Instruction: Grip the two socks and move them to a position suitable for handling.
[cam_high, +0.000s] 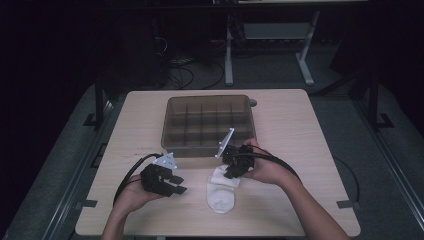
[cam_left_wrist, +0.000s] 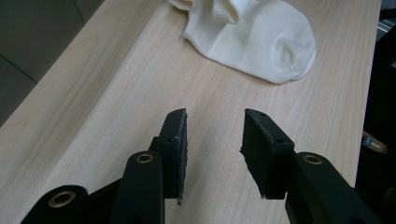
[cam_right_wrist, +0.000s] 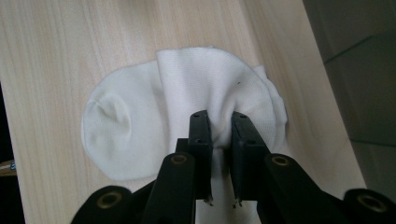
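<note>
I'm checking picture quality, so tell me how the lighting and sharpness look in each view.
High view: dim, dark surroundings, only the table lit; the sock stands out bright, the box murky. Left gripper view: even light, the sock is sharp, the open left gripper slightly soft. Right gripper view: well lit, the right gripper pinching the sock, no glare.

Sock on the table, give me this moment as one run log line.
right gripper: shut on white sock | left gripper: open, apart from sock | sock: partly folded on table | divided bin: behind it
</note>
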